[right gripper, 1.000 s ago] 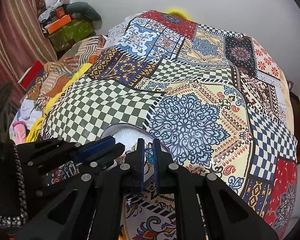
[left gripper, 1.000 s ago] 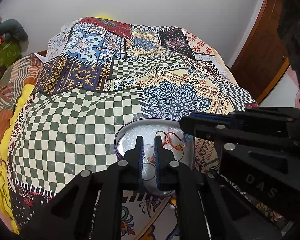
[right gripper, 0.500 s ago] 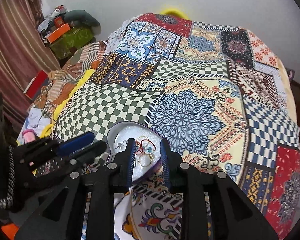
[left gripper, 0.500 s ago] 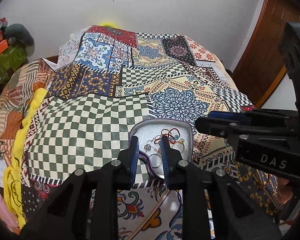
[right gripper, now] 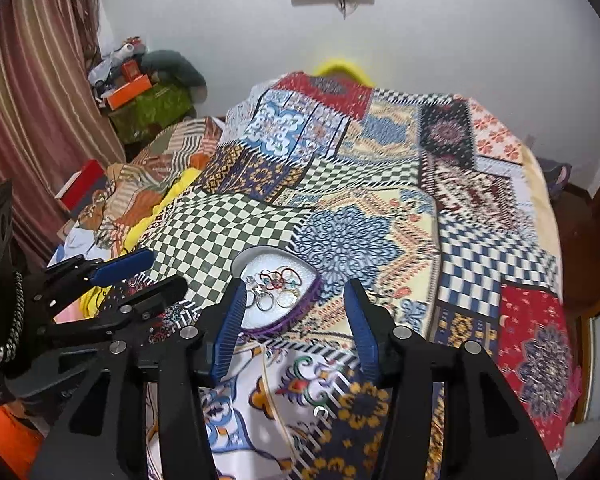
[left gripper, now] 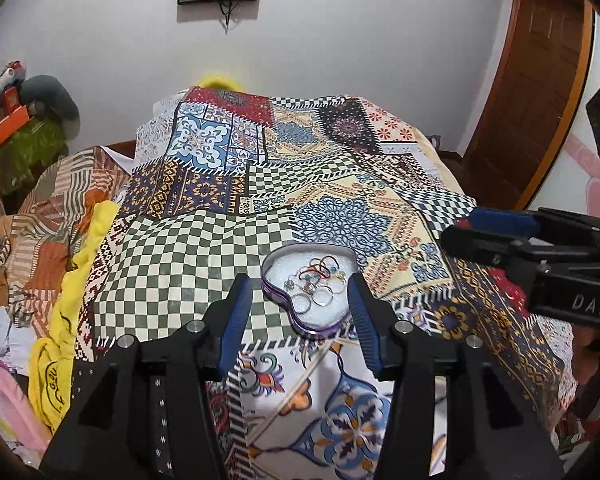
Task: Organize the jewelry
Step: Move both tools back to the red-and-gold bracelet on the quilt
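Through your left wrist camera, your left gripper [left gripper: 299, 286] hung with its ribbed blue pads [left gripper: 236, 316] spread wide apart, nothing between them. Just past the tips, a heart-shaped tin [left gripper: 308, 280] with a purple rim and white foam lining lay on the glossy patchwork bedspread [left gripper: 188, 252]. It held thin wire rings [left gripper: 314, 296] and red loops [left gripper: 320, 270]. Your right gripper [left gripper: 492, 228] entered from the side.

Through your right wrist camera, your right gripper [right gripper: 296, 300] was likewise parted and empty, the tin [right gripper: 278, 288] framed between its fingers, jewelry bunched inside. A small silver ring [right gripper: 320, 412] lay alone on the cloth nearer you. Your left gripper [right gripper: 148, 276] stood open beside the tin.
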Demonstrator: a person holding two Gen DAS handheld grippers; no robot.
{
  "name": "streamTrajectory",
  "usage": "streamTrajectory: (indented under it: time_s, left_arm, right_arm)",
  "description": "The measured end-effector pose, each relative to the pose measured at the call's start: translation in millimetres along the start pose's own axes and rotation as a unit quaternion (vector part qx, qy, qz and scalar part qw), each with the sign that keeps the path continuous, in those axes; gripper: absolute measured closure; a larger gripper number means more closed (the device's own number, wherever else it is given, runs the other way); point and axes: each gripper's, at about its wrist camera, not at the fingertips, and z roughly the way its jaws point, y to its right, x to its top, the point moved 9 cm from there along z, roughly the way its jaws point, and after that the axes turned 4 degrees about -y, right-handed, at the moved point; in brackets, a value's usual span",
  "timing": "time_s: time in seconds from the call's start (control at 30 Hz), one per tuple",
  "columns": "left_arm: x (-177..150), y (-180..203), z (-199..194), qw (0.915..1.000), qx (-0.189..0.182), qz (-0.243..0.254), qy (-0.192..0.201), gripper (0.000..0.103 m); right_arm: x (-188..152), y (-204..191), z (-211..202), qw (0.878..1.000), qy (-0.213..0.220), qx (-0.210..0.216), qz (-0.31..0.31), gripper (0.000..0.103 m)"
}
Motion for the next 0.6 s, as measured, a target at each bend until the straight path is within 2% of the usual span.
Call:
streamTrajectory:
  time_s: [0.3,0.6]
  left_arm:
    - [-10.4,23.0,-22.6,0.9998,-0.015,0.015,0.002,0.053]
    - [-26.5,60.4,-10.8,0.9980,-0.035,0.049,-0.021,0.052]
  right_arm:
    - [-24.3,19.7,-35.2,0.999,0.020,-0.037,-0.018,0.055]
    - [-58.1,65.3,-37.1,0.997,-0.015,-0.074,-0.006,0.054]
